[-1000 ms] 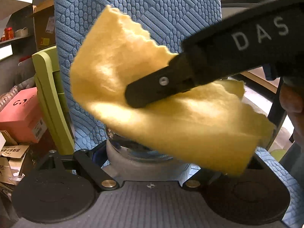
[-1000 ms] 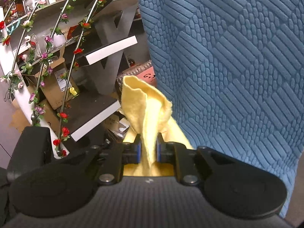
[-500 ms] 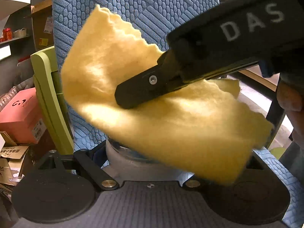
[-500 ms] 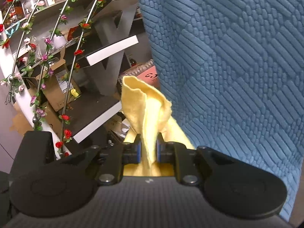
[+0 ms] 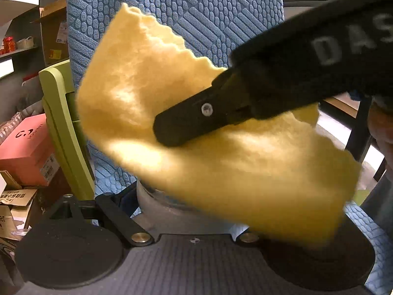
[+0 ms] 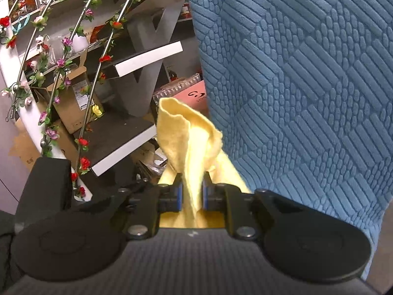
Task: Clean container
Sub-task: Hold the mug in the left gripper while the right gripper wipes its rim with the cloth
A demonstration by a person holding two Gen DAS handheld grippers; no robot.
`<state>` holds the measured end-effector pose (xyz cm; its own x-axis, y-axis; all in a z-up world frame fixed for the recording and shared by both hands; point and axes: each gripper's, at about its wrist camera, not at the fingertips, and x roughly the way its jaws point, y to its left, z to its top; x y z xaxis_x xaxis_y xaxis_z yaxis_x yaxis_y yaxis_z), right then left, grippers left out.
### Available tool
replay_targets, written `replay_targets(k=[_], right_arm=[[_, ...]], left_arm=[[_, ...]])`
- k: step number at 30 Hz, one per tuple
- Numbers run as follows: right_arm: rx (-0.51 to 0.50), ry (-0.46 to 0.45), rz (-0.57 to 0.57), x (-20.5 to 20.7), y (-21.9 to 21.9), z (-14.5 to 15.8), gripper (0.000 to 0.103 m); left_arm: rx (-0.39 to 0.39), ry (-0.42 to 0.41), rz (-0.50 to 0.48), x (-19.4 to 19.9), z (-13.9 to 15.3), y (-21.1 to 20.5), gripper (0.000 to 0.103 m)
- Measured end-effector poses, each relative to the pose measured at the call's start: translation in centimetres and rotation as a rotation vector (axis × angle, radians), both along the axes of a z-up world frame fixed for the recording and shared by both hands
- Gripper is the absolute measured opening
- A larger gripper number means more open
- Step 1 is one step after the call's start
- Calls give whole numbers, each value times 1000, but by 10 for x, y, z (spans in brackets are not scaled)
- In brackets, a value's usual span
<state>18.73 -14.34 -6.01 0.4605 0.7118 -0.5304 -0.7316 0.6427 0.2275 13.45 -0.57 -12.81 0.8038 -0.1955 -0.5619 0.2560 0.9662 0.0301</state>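
Note:
In the left wrist view a clear, whitish container [image 5: 157, 206] sits between my left gripper's fingers, which close on its sides; its top is hidden. A yellow cloth [image 5: 221, 152] hangs over it. My right gripper [image 5: 172, 132] reaches in from the upper right and pinches that cloth. In the right wrist view my right gripper [image 6: 191, 194] is shut on the yellow cloth [image 6: 189, 137], which bunches up between the blue pads [image 6: 178, 194].
A blue textured chair back [image 5: 196, 12] fills the background and also shows in the right wrist view [image 6: 307, 86]. A green chair [image 5: 61, 123], a pink box [image 5: 27, 147] and cardboard stand at left. Shelves with flower garlands [image 6: 61, 49] stand left of the chair.
The right gripper and the yellow cloth have shifted slightly left and down over the container. The left gripper holds still.

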Motion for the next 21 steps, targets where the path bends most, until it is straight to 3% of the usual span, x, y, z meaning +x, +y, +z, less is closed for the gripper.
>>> replay_targets(k=[3,9,17,21], right_arm=[[-2,11,45,-5,-3,2,15],[-8,3,-11,1,-15,3,15],[-1,13,49,-4,-4,2,15],[-21,-7,27,-6,-11,4,15]], left_arm=[[2,2,2,5,-2,3,91],[-1,2,-1,23,-4,19,91],[-1,6,1,50,-10,34,91],[-3,9,1,68,-14,47,91]])
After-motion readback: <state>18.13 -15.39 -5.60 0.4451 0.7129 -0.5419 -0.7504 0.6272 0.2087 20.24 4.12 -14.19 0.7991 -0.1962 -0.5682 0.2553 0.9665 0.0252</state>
